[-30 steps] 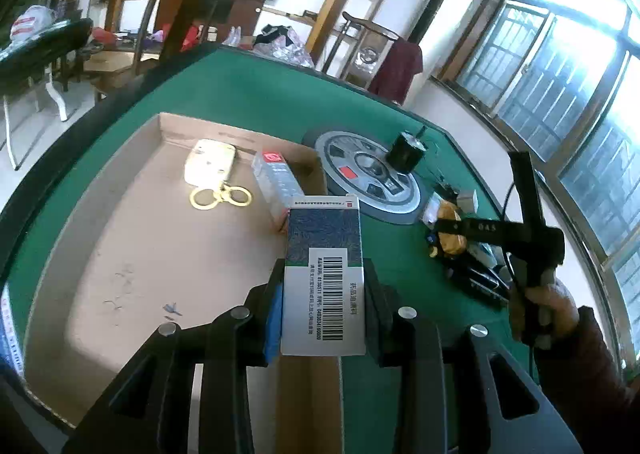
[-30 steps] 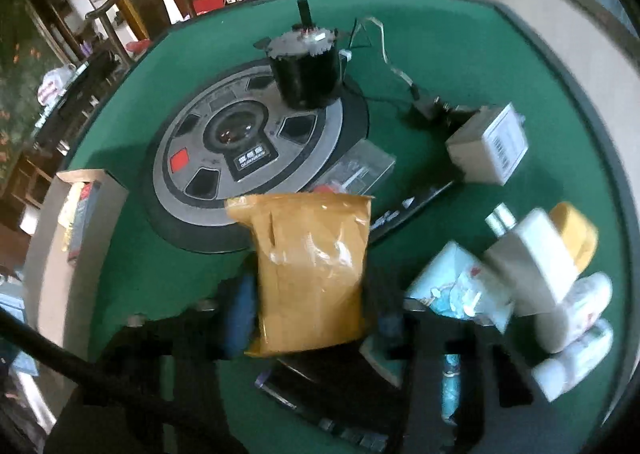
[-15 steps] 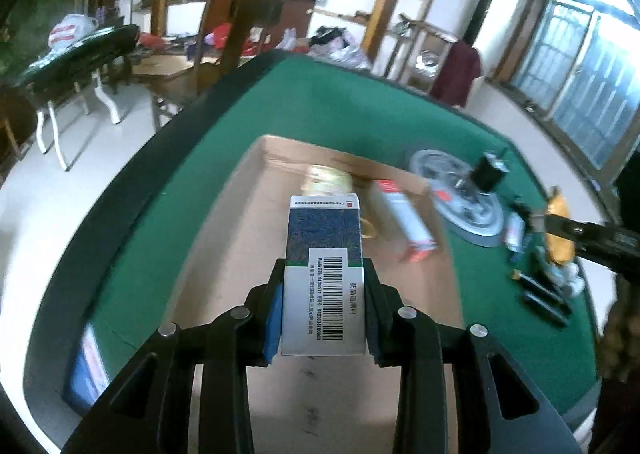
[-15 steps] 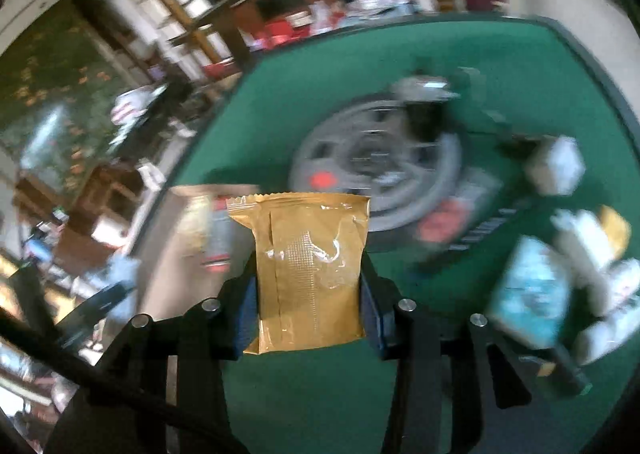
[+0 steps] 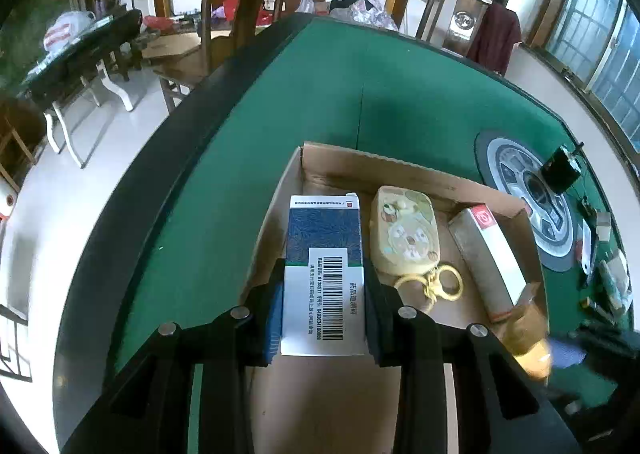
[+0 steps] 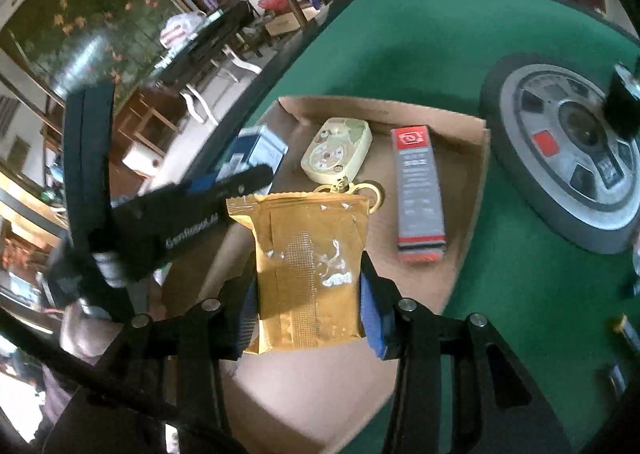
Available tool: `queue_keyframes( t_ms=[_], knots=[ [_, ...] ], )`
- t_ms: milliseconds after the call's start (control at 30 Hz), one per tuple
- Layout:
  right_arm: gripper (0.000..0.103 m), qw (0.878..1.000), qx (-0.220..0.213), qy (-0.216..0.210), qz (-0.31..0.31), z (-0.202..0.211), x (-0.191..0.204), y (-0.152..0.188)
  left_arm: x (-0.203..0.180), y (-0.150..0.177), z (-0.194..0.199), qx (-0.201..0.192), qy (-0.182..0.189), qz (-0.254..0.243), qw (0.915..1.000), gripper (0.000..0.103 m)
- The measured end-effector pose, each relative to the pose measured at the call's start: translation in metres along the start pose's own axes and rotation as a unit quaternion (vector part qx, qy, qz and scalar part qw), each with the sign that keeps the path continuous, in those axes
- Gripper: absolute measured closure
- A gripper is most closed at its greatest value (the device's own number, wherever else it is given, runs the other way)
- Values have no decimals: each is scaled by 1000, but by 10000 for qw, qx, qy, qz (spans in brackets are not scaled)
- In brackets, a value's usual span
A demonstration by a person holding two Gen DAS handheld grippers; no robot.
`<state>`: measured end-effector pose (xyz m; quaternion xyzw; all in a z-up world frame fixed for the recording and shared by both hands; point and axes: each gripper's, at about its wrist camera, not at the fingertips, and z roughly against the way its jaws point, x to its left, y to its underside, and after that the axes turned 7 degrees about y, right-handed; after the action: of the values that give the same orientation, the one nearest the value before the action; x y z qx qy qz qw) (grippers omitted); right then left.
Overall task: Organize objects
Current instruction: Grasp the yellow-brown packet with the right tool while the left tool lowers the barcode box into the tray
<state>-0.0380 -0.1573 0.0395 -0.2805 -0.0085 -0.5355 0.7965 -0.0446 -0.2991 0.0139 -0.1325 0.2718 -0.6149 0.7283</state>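
My left gripper point(image 5: 325, 286) is shut on a blue and white medicine box point(image 5: 324, 274) with a barcode, held over the far left part of the cardboard tray point(image 5: 392, 168). My right gripper point(image 6: 308, 294) is shut on a golden-brown foil packet point(image 6: 308, 270), held over the tray's point(image 6: 380, 104) middle. In the tray lie a cream pouch with yellow key rings point(image 5: 405, 240) and a grey box with a red end point(image 5: 486, 254). The left gripper with the blue box point(image 6: 256, 152) shows in the right wrist view. The packet point(image 5: 528, 338) shows blurred at the tray's right edge.
The tray sits on a green felt table point(image 5: 400, 102) with a black rim. A grey round disc point(image 6: 572, 158) with a black motor point(image 5: 560, 172) lies right of the tray. Several small boxes and bottles point(image 5: 612, 278) lie at the far right. Chairs stand beyond the table.
Both grippers have moved left over the tray. The left one has come down nearer the far left corner; the right one has carried the packet from the pile of small things to above the tray.
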Motion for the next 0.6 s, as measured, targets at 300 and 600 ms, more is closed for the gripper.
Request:
queue_keyframes(
  t_ms=[300, 600],
  knots=[
    [61, 9992, 19, 387, -86, -19, -1, 3, 10, 3, -3, -44, 189, 233, 9995, 72],
    [56, 9963, -96, 849, 123, -18, 7, 0, 4, -1, 7, -117, 463, 309, 9984, 47]
  ],
)
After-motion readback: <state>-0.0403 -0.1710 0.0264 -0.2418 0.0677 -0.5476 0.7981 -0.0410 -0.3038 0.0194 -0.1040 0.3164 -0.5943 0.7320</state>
